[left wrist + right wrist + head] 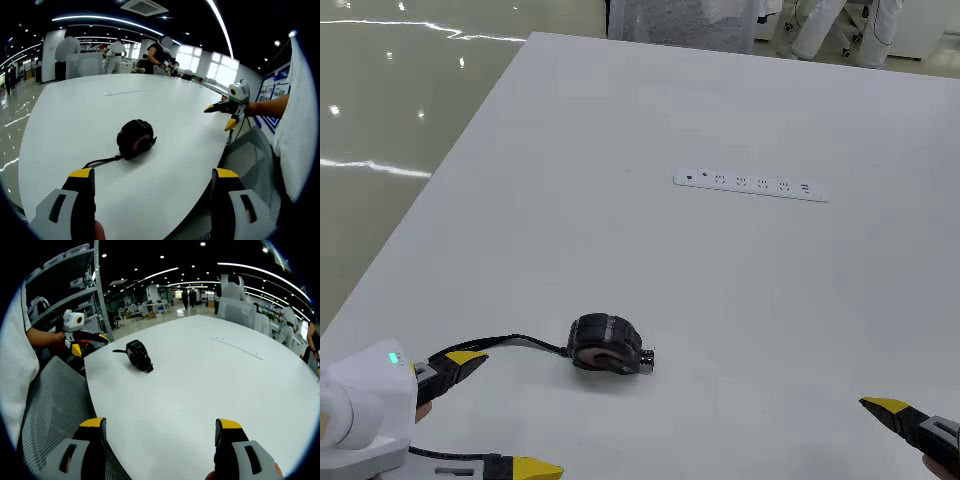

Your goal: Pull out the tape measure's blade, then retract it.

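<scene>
A black tape measure point(610, 345) lies on the white table point(740, 290) near its front edge. Its blade is retracted, and a black wrist strap point(525, 342) trails from it to the left. My left gripper point(505, 412) is open at the lower left, one yellow tip close to the strap's end. In the left gripper view the tape measure point(135, 137) sits ahead of the wide-apart jaws. One yellow fingertip point(885, 406) of my right gripper shows at the lower right. The right gripper point(160, 425) is open, and the tape measure point(137, 354) lies well ahead and to the left of it.
A white power strip point(750, 184) lies flat farther back on the table. The table's left edge drops to a glossy floor point(380, 120). A grey mesh chair point(50, 405) stands at the table's near edge. People stand at the far end of the room.
</scene>
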`<state>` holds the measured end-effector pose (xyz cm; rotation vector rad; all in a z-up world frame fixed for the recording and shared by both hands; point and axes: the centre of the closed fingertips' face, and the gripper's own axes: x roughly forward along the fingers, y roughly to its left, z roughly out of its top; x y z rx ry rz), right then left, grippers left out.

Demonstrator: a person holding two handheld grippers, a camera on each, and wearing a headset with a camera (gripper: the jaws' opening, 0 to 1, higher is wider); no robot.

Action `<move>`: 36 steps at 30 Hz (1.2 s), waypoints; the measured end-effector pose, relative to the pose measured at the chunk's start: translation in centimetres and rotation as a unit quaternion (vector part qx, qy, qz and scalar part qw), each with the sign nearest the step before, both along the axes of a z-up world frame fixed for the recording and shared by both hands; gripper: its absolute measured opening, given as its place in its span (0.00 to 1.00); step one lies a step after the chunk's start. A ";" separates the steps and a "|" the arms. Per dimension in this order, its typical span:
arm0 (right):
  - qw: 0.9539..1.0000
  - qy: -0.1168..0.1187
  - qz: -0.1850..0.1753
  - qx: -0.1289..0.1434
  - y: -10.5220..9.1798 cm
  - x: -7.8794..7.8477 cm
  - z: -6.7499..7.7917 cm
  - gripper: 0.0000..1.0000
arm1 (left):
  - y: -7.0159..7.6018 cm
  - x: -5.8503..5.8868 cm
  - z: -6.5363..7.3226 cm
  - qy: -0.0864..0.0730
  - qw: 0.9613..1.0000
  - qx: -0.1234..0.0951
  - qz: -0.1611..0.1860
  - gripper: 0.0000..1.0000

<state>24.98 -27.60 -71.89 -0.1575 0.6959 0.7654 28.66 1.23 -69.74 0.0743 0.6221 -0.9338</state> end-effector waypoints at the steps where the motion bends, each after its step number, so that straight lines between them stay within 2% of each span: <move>1: 1.000 -0.001 0.000 -0.001 0.0 0.0 0.0 0.91 | 0.0 0.0 0.0 0.000 1.000 0.000 0.001 0.94; 24: 1.000 0.003 0.008 0.005 0.5 0.5 -0.2 0.89 | 0.0 0.7 -0.3 0.004 1.000 -0.007 0.001 0.94; 36: 1.000 0.001 0.023 0.001 1.0 2.0 -0.5 0.89 | -0.3 2.0 -0.5 0.006 1.000 0.001 -0.016 0.93</move>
